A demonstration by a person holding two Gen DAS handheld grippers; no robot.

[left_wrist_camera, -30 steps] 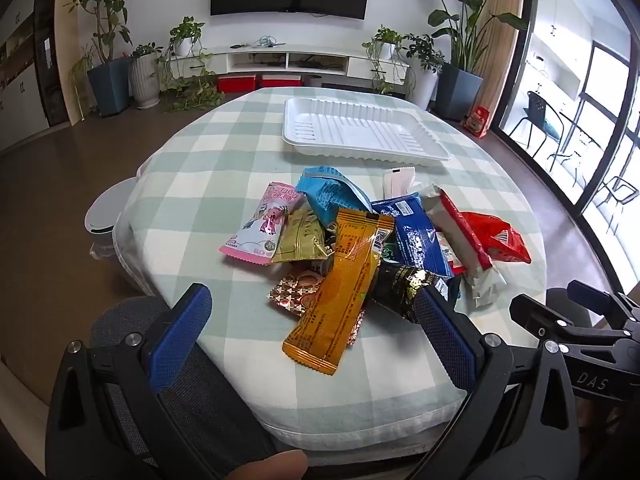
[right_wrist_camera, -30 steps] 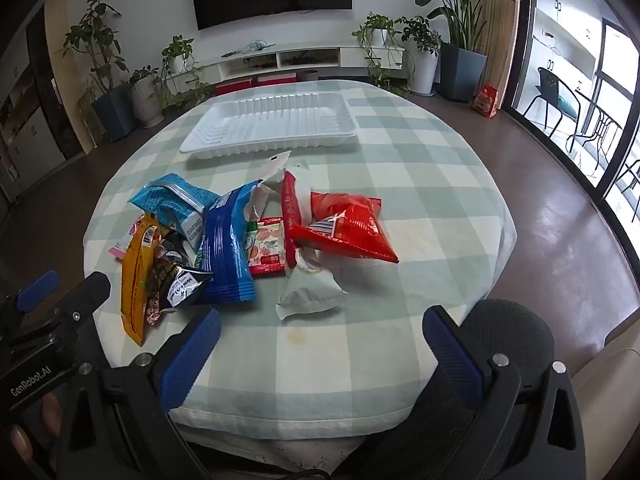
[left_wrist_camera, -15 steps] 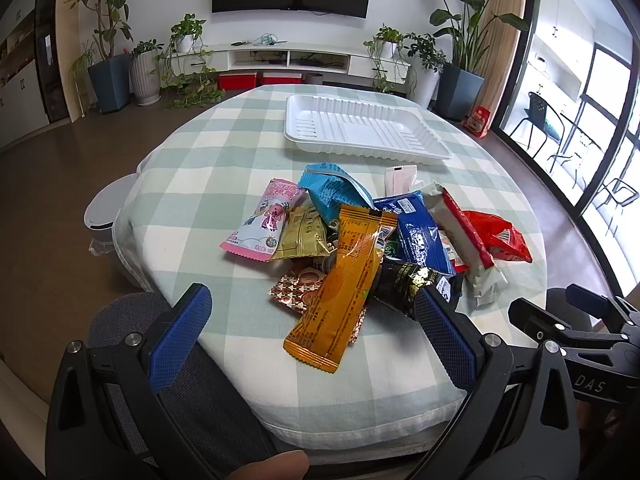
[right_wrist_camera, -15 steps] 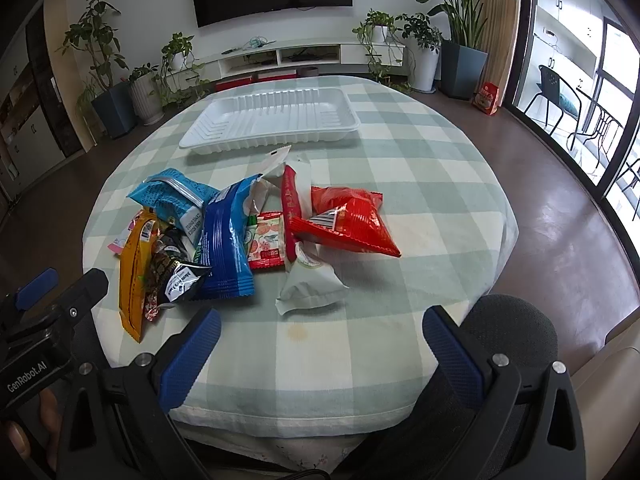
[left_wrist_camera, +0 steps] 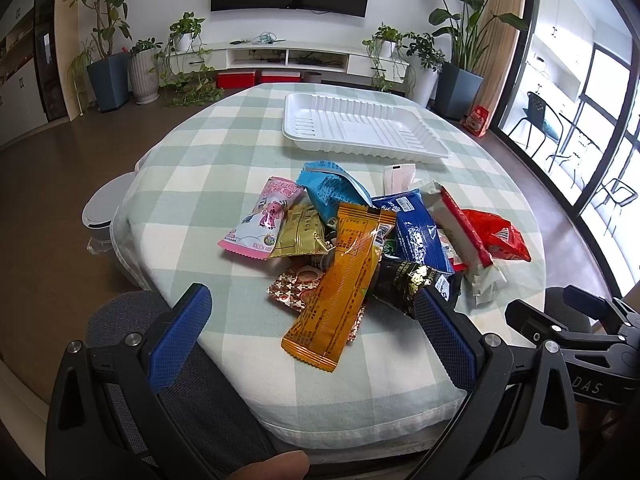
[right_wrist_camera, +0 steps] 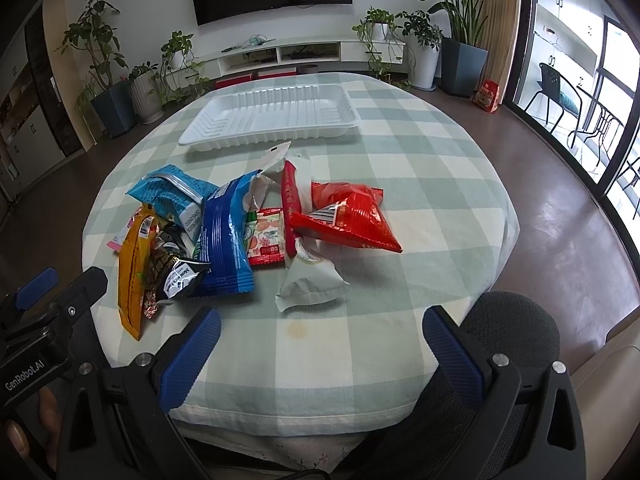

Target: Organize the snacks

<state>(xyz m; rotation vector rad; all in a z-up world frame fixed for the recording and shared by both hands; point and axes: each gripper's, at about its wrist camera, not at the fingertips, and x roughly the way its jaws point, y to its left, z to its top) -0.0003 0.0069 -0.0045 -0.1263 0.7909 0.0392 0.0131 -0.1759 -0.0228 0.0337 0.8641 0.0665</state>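
Both claws released, short of the snack pile

The left claw [left_wrist_camera: 312, 308] and right claw [right_wrist_camera: 322, 334] hung spread and empty at the bench's [right_wrist_camera: 400, 184] near edge; the snacks [left_wrist_camera: 360, 240] lay heaped just ahead, the white tray [right_wrist_camera: 272, 118] beyond, empty, presumably their destination.

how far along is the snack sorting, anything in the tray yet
Nothing looks done: the white tray holds no snacks. Nothing is in hand either; the left gripper and right gripper hover at the table's near edge, jaws wide apart. All packets, including the orange packet and red bag, lie heaped on the checked tablecloth.
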